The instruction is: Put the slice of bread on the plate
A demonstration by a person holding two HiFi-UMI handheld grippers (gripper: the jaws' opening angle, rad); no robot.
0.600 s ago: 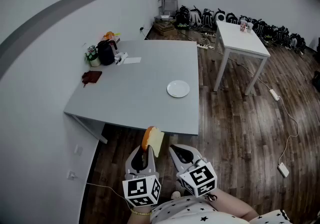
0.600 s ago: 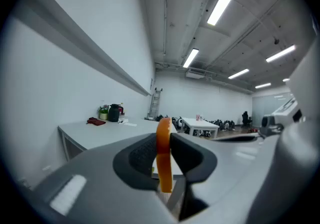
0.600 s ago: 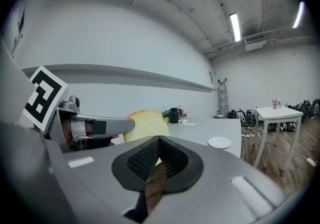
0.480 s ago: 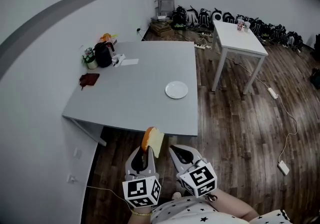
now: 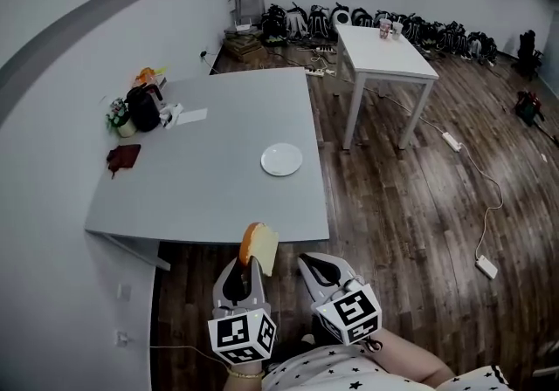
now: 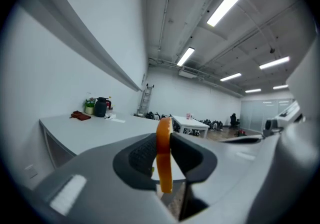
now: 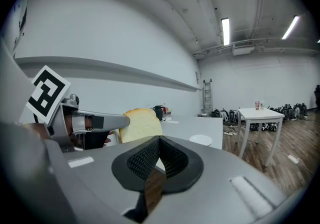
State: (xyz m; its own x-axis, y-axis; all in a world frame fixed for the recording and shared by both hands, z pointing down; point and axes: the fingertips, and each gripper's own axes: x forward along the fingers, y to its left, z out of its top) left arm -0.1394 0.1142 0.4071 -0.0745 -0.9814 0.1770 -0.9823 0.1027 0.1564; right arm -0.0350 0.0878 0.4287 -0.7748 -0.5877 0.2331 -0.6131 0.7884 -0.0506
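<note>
A slice of bread point(image 5: 259, 247) with an orange-brown crust stands upright between the jaws of my left gripper point(image 5: 251, 263), which is shut on it in front of the grey table's point(image 5: 210, 171) near edge. In the left gripper view the slice point(image 6: 164, 160) shows edge-on between the black pads. A small white plate point(image 5: 281, 159) lies on the table toward its right side, well beyond both grippers. My right gripper point(image 5: 313, 264) is beside the left one, shut with nothing in it. From the right gripper view the bread point(image 7: 141, 124) and the plate point(image 7: 200, 140) are visible.
At the table's far left stand a black kettle point(image 5: 143, 107), a small plant point(image 5: 120, 117), a paper point(image 5: 190, 116) and a dark red cloth point(image 5: 122, 156). A white table point(image 5: 383, 53) stands on the wood floor at the right, with bags point(image 5: 306, 23) along the back wall and cables point(image 5: 485, 206) on the floor.
The view has shifted: the table and plate now sit further left and lower in the head view. Both grippers hold the same pose, the bread still gripped.
</note>
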